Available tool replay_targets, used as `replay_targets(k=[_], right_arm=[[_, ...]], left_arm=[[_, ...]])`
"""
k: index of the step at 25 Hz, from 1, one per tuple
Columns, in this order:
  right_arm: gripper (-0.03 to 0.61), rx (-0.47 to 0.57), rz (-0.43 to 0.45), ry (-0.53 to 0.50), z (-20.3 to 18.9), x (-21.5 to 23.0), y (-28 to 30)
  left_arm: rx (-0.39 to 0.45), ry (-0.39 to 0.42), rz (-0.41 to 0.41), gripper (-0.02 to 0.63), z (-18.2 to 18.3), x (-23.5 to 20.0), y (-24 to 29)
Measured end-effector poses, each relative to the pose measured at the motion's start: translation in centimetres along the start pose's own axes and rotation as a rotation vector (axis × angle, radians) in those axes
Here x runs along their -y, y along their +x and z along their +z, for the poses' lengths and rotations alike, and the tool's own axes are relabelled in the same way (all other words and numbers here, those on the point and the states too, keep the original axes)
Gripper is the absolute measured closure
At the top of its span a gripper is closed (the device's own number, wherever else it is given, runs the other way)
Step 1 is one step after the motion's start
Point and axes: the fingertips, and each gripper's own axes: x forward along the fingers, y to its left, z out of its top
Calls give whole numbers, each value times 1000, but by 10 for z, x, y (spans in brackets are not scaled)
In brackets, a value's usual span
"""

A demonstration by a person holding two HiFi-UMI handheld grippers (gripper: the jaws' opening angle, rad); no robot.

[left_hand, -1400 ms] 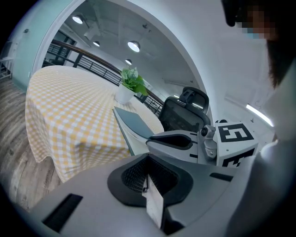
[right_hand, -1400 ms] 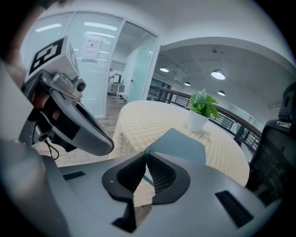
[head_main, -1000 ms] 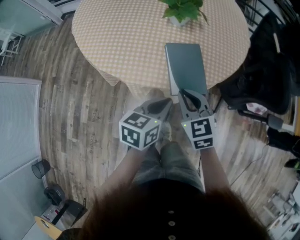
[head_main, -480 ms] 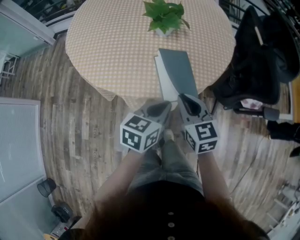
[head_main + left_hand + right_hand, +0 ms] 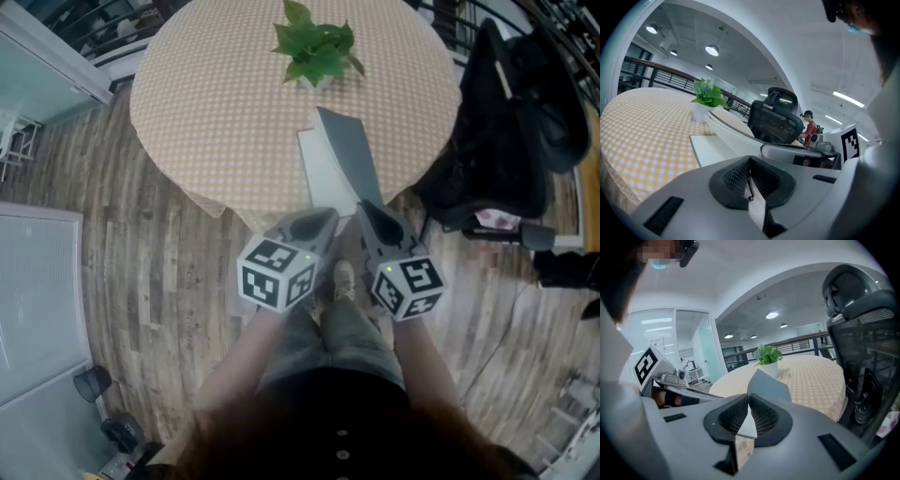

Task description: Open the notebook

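The notebook lies near the front edge of the round checked table [image 5: 216, 103]. Its grey cover [image 5: 349, 159] stands tilted up, baring a white page [image 5: 323, 178] to its left. My right gripper [image 5: 371, 214] is shut on the cover's near edge; in the right gripper view the grey cover [image 5: 768, 383] rises from between the pads of the right gripper [image 5: 749, 411]. My left gripper [image 5: 319, 223] hovers just left of it at the table's edge, jaws shut with nothing between them. The left gripper view shows the left gripper [image 5: 750, 176], the white page [image 5: 710, 145] and the cover's pale curved underside [image 5: 736, 133].
A potted green plant [image 5: 314, 47] stands behind the notebook. A black office chair [image 5: 511, 112] is close at the table's right. Below the grippers are the person's legs and a shoe [image 5: 342, 279] on the wood floor. A glass partition [image 5: 37, 281] is at left.
Both grippers have risen. The cover, nearly flat a second ago, has swung up with the right gripper, and more of the white page shows.
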Motion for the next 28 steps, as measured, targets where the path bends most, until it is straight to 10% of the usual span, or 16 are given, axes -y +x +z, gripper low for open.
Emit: replay_targets(k=[28], right_arm=[[548, 134, -85, 335, 15, 142, -54]], left_arm=[[-57, 46, -61, 606, 27, 65, 95]])
